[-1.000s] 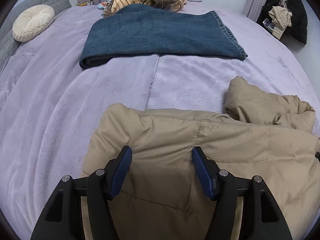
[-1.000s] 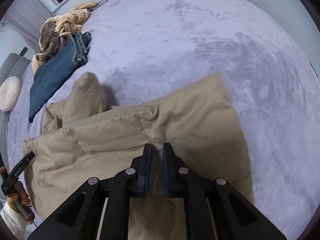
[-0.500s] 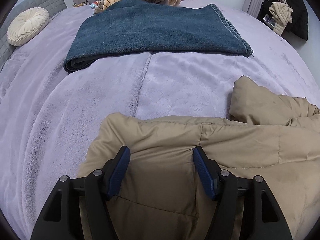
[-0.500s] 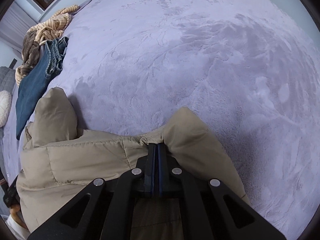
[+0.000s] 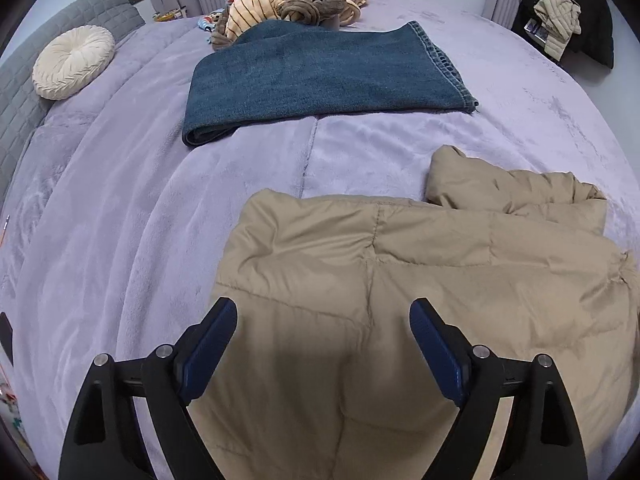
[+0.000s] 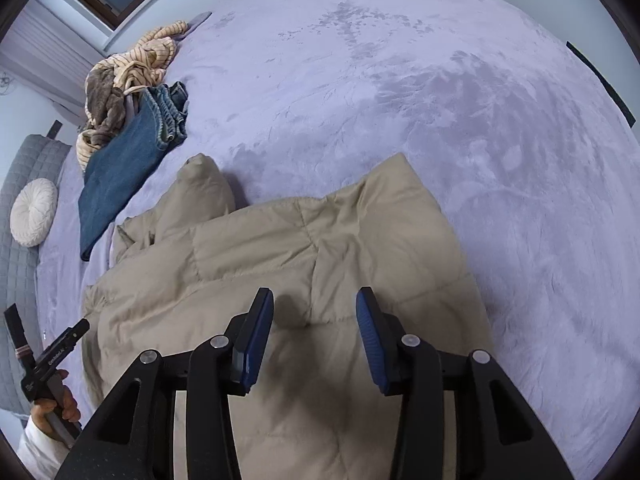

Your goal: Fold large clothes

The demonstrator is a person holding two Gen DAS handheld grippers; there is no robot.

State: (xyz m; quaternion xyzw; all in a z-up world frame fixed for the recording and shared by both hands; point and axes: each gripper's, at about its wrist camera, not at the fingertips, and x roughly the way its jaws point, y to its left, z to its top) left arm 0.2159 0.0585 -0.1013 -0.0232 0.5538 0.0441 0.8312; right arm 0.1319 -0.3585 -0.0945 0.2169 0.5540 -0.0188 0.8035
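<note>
Opening over the folded tan puffer jacket point(image 5: 400, 280) lying on the lavender bed point(image 5: 120, 220), both the left tongs point(image 5: 322, 344) and right tongs point(image 6: 314, 332) hold nothing; freed, its springy padding could puff up and undo the fold; the loose sleeve point(image 6: 200, 196) could slide out.

Both grippers are black, with angular, triangular-cutout arms and silver round screw heads at the joints. The left gripper point(image 5: 323, 322) and right gripper point(image 6: 315, 309) carry dark blue ribbed pads point(image 6: 370, 336) on their fingers. The person's left hand point(image 6: 60, 402) shows a white sleeve point(image 6: 34, 446) and grips a black handle with small white lettering.
</note>
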